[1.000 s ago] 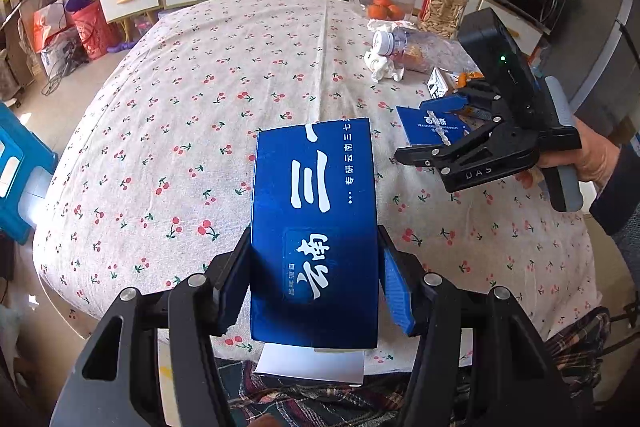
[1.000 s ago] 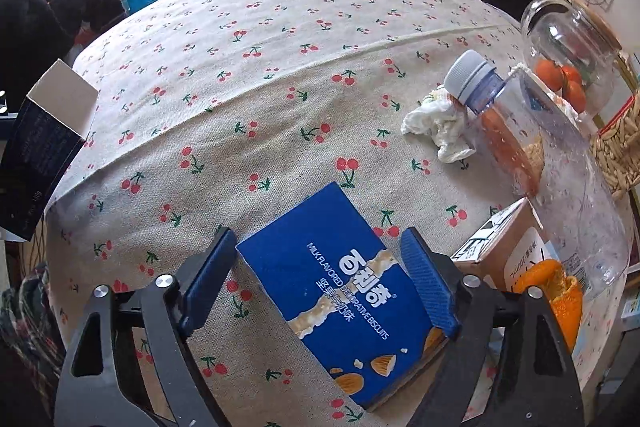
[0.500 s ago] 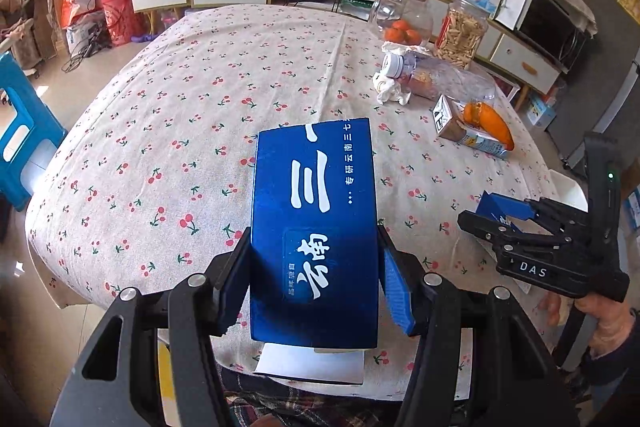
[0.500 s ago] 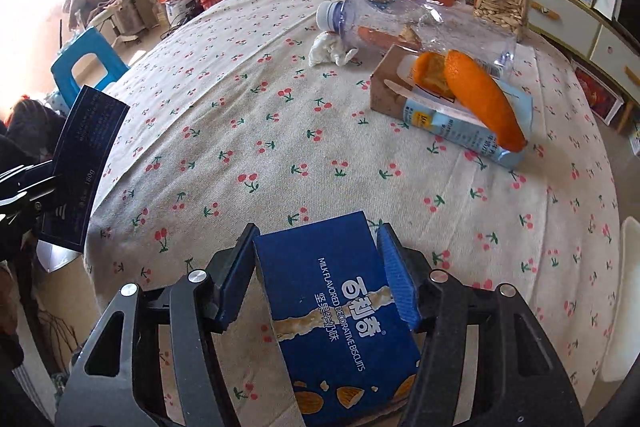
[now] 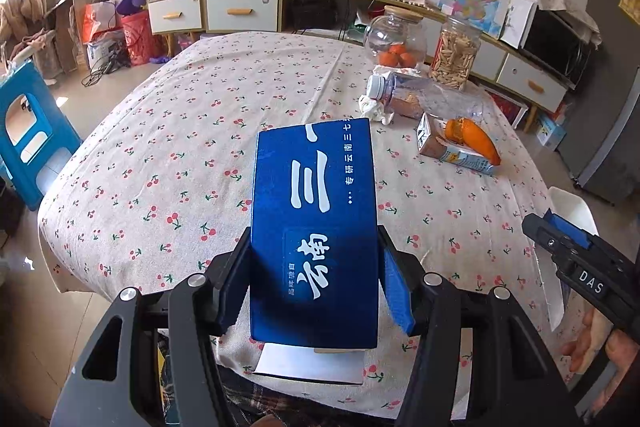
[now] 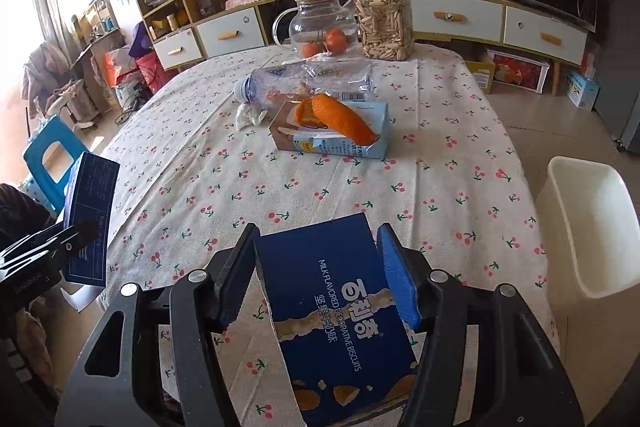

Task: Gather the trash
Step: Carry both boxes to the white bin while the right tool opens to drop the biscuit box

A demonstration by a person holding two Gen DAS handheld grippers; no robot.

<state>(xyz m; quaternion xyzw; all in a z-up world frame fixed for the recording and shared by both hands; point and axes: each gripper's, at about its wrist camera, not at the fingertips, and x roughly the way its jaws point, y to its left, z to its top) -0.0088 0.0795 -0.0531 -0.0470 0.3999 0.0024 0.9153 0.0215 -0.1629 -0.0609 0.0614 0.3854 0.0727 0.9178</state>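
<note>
My left gripper (image 5: 314, 283) is shut on a tall dark blue box (image 5: 314, 227) with white characters, held above the table's near edge. My right gripper (image 6: 316, 271) is shut on a blue biscuit box (image 6: 340, 315), held over the table's near right part. The right gripper also shows at the right edge of the left wrist view (image 5: 560, 239). On the table lie a milk carton (image 6: 344, 137) with orange peel (image 6: 340, 117) on it, a crushed clear bottle (image 6: 304, 83) and a crumpled tissue (image 6: 248, 115).
A white bin (image 6: 588, 227) stands by the table's right side. A glass jug with oranges (image 6: 320, 27) and a jar of snacks (image 6: 384, 21) stand at the far edge. A blue stool (image 5: 28, 131) stands on the floor at left.
My right gripper has pulled back to the near right with the biscuit box lifted, so the white bin comes into view. My left gripper has drawn back, still holding its box.
</note>
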